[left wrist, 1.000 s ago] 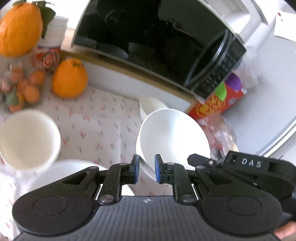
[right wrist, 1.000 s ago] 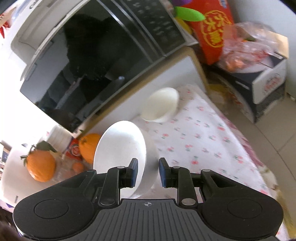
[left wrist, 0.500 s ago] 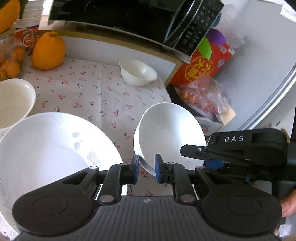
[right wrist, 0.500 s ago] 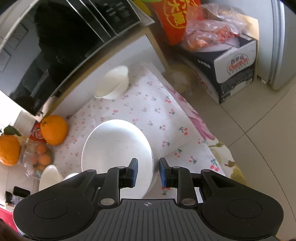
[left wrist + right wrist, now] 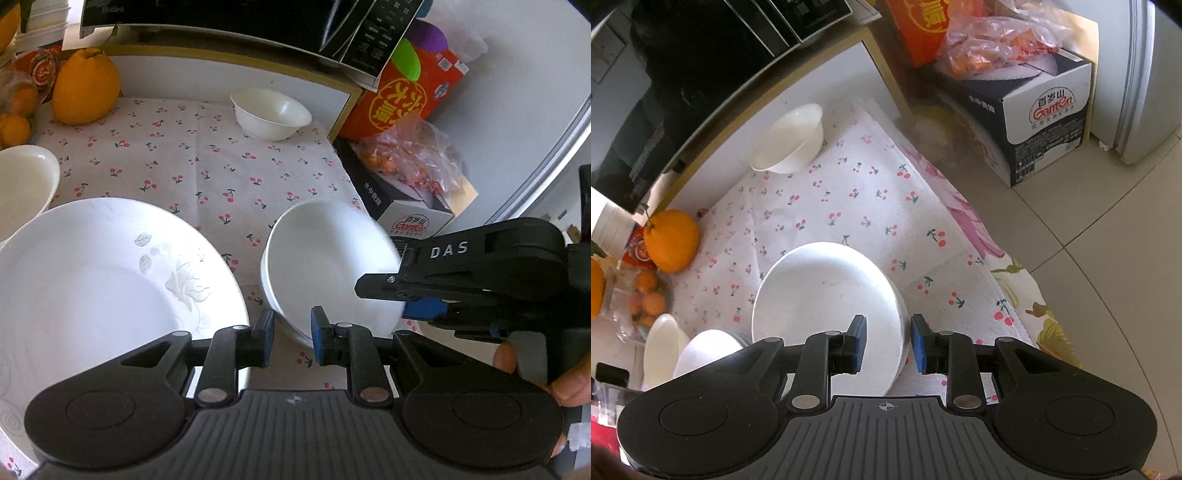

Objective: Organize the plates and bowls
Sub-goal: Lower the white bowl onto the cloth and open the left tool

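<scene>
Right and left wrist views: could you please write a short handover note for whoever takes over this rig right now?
Left tool: jaws opening, with the near rim of the round white ceramic bowl between them; the pads look clear of it.
Right tool: jaws opening around the same bowl's opposite rim.
Bowl: low on the cherry-print cloth, beside the large white flower-embossed plate; I cannot tell whether it is fully seated.
Others: small white bowl at the back, another white bowl at far left.
Done: nothing stacked.
Left: withdraw both tools, then probably group the bowls.
</scene>
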Motion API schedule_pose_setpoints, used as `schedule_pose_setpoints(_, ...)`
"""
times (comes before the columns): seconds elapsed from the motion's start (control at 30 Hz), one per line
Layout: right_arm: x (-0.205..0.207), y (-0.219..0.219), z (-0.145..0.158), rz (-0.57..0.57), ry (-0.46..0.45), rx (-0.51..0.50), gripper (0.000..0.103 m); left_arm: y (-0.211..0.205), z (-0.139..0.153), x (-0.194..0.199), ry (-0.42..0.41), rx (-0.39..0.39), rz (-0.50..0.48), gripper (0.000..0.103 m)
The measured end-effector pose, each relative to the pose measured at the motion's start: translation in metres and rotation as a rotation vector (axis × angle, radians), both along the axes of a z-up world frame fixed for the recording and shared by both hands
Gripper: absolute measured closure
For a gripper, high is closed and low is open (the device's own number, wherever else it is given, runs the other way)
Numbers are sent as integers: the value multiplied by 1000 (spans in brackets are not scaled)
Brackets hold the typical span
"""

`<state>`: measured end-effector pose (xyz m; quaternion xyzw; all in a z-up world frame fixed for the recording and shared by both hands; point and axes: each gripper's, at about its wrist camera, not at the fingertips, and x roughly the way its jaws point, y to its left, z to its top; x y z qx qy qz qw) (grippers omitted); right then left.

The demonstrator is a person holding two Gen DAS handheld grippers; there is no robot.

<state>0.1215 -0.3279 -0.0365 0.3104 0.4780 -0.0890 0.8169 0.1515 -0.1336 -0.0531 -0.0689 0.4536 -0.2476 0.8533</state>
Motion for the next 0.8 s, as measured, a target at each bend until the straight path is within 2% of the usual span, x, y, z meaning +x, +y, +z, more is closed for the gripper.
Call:
schedule_pose_setpoints(0.1,1,0,-1,-5,1,4,76,2,2,0,-11,2,-5,80)
schedule_pose_setpoints(0.2,2,0,0,-7,1,-10,73,3,4,0,-23,-1,-15,73)
schedule_pose_setpoints(0.27,2,0,1,-11,-4,-6,55,3,7,-2,-30,-9,-23,67)
schedule_pose_setpoints(0.33,1,-2,3,-16,-15,6,45,3,10,-3,-47,-9,-37,61)
schedule_pose_setpoints(0.4,1,-3,5,-22,-25,13,40,3,13,-5,-63,-11,-55,54)
schedule_pose_setpoints(0.47,0,-5,7,-30,-37,16,33,4,16,-7,-78,-7,-60,38)
schedule_pose_setpoints(0.63,-2,-9,12,-48,-62,29,28,10,24,-9,-107,-18,-75,33)
schedule_pose_setpoints(0.8,-3,-8,19,-62,-96,39,21,24,37,-5,-137,-34,-41,20)
